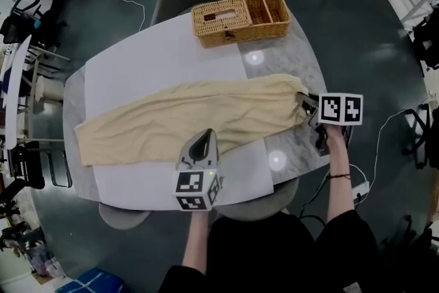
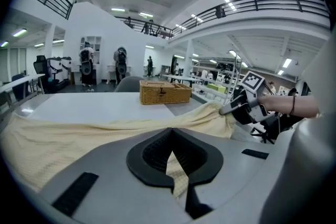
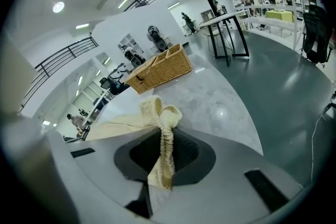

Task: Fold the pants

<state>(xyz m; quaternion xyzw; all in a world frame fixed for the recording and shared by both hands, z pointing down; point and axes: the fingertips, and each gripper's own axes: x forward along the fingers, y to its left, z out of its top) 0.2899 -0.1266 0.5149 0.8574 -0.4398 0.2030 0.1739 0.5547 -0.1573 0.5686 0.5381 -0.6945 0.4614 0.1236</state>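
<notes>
Fold seemingly just starting: the pants (image 1: 171, 121) lie 9-to-3 o'clock across the table (image 1: 274, 60), left gripper (image 1: 204, 139) pinching their 6 o'clock edge, right gripper (image 1: 306, 103) their bunched 3 o'clock end, which next likely swings toward 9 o'clock.

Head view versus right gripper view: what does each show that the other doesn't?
Head view only: the whole outline of the pants across the table, and the person's forearms. Right gripper view only: the right gripper shut on a bunched end of the fabric, seen close up. Both: the wicker basket beyond the pants.
</notes>
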